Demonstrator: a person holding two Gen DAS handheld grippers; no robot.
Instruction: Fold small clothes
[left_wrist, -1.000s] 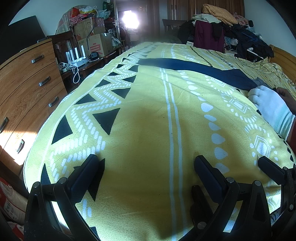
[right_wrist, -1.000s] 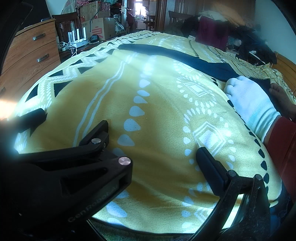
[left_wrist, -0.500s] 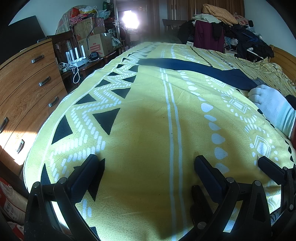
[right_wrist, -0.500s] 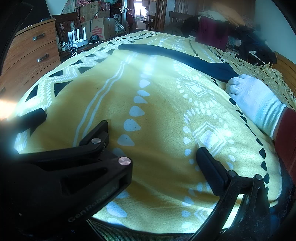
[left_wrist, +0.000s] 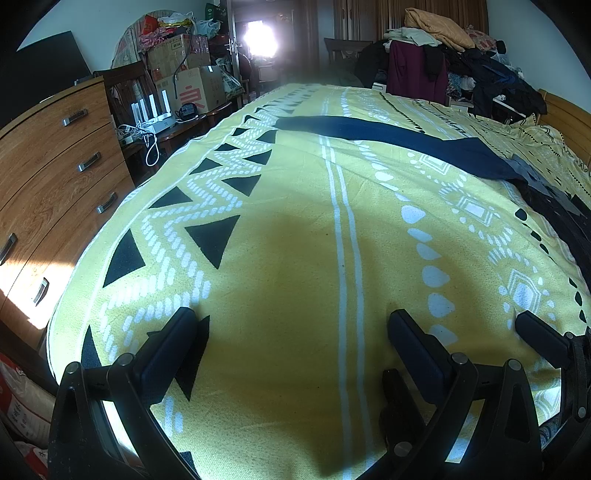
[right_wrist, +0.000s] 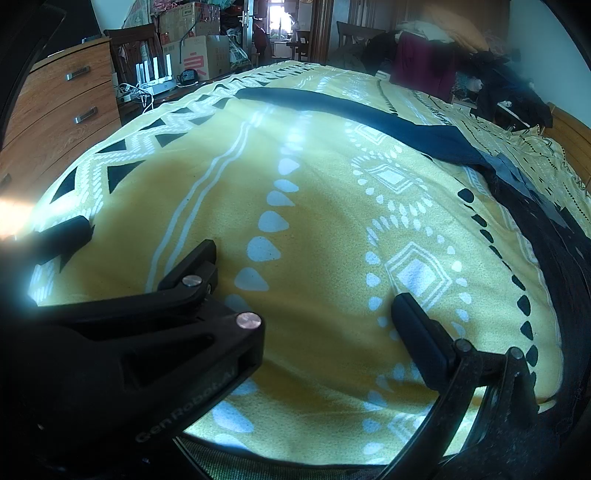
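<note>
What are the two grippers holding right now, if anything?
Nothing. The left gripper and right gripper are both open over the yellow patterned blanket, fingers empty.

blanket (left_wrist: 288, 266): yellow, white stripes and dots, black triangles | garment (left_wrist: 399, 136): dark navy | dresser (left_wrist: 48, 166): brown woodgrain

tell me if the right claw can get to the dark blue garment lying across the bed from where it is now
Probably yes. The right claw is open and empty, and only bare yellow blanket lies between it and the dark blue garment. The garment lies far up the bed, so it would take a long reach forward.
</note>
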